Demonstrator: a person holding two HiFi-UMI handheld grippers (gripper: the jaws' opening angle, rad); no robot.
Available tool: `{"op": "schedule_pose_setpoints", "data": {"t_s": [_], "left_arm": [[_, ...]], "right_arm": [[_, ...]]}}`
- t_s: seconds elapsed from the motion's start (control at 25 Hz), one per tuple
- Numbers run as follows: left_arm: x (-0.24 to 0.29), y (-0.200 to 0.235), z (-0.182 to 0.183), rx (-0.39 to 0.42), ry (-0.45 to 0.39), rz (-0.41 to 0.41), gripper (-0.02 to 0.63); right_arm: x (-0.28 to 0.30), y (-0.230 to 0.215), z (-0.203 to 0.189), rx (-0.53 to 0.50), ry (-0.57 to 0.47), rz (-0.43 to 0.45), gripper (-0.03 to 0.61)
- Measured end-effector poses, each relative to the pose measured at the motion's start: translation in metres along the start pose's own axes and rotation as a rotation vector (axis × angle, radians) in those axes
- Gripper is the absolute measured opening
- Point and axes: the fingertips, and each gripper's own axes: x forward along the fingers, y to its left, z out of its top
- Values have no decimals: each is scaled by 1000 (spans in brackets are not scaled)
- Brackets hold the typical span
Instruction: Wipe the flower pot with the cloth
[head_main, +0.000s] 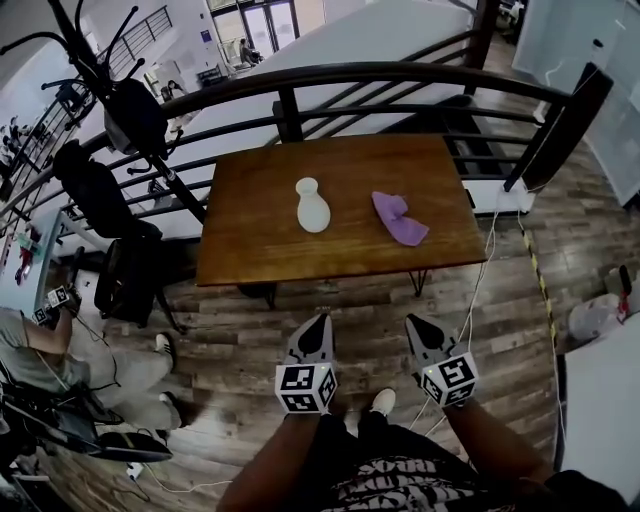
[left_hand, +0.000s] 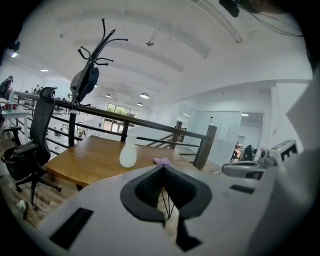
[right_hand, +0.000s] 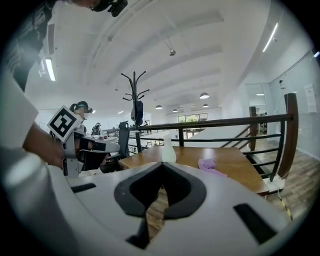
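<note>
While a person stands short of it, a brown wooden table sits against a dark metal railing. Near the middle of the tabletop, a white narrow-necked flower pot stands upright. A crumpled purple cloth lies near it on the right, not touching it. Both are well beyond the tools. The left gripper and right gripper are held side by side, each with jaws pressed together and nothing between them. The pot looks tall and light, though its weight is hard to judge from here. A firm wipe with nothing steadying it could tip it or push it toward the table edge.
</note>
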Motion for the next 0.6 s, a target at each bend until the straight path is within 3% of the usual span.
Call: {"op": "schedule_pose_setpoints", "data": {"t_s": [0.2, 0.6], "left_arm": [[-4, -9, -9, 10, 29, -28, 0], [-7, 0, 4, 7, 6, -38, 0]], "right_arm": [[-6, -1, 4, 22, -13, -26, -2], [-6, 16, 6, 4, -6, -19, -2]]}}
